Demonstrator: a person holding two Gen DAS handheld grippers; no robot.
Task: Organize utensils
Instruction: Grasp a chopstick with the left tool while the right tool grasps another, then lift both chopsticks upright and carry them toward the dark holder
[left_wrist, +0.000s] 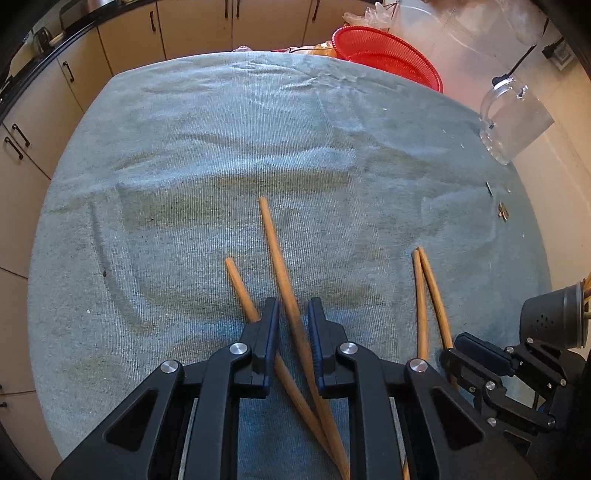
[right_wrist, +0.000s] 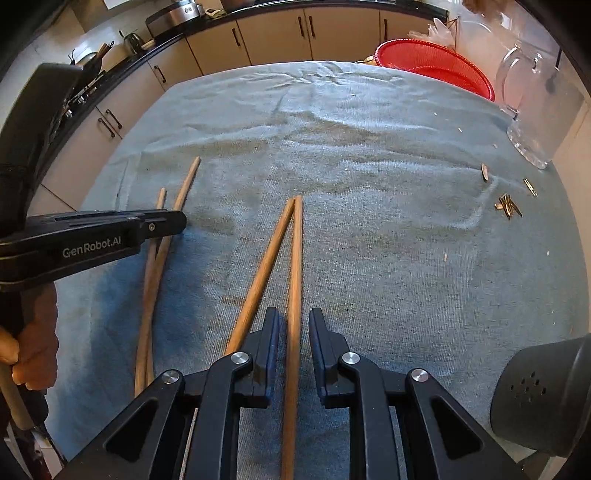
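Observation:
Wooden chopsticks lie in two pairs on a blue-grey towel (left_wrist: 221, 147). In the left wrist view my left gripper (left_wrist: 292, 314) is open, its fingers straddling one long chopstick (left_wrist: 275, 251); a second chopstick (left_wrist: 238, 284) passes under the left finger. In the right wrist view my right gripper (right_wrist: 292, 325) is open around one chopstick (right_wrist: 295, 277) of the other pair; its mate (right_wrist: 264, 266) runs under the left finger. A dark perforated utensil holder (right_wrist: 543, 395) stands at the lower right; in the left wrist view the holder (left_wrist: 554, 317) has sticks in it.
A red basket (left_wrist: 388, 55) sits at the towel's far edge. A clear glass jug (left_wrist: 513, 118) stands at the right, with small metal bits (right_wrist: 508, 206) near it. Cabinets (left_wrist: 48, 103) line the back and left.

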